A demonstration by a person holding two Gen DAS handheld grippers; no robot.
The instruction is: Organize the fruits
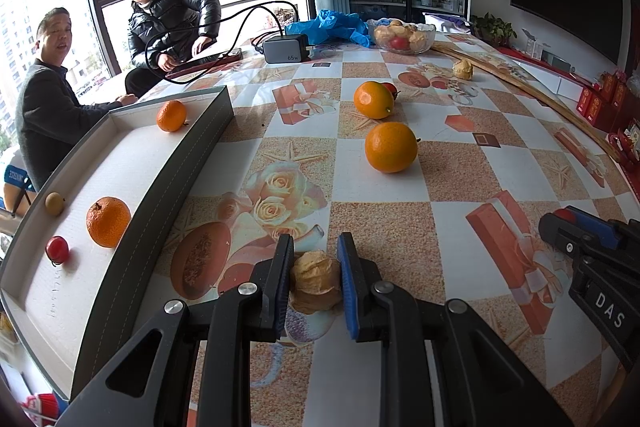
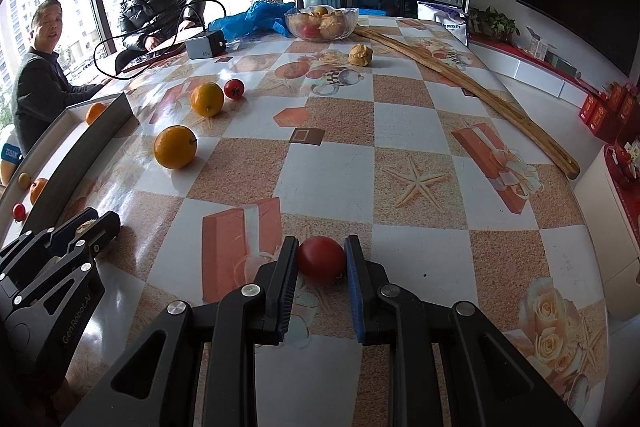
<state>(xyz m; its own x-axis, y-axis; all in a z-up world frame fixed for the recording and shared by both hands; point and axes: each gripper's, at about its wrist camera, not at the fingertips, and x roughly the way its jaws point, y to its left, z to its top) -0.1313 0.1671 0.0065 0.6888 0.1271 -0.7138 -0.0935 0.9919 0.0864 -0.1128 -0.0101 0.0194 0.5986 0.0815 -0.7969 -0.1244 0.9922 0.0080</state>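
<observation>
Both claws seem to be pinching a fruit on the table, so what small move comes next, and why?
Probably lift first: the left gripper is shut on a papery tan husked fruit and the right gripper on a small round red fruit, both low over the tablecloth; the grey-walled white tray lies left.

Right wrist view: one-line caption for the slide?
Right tongs shut on a small red fruit on the patterned table, oranges beyond.

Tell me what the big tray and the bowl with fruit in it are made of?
The tray looks like stiff cardboard wrapped in grey leather-like covering, matte: its wall shows a stitched line, and the inside is white and slightly textured. It could be faux leather; I can't be sure. The bowl looks like clear glass, shiny: you can see the fruit through its wall, though clear plastic is possible.
</observation>
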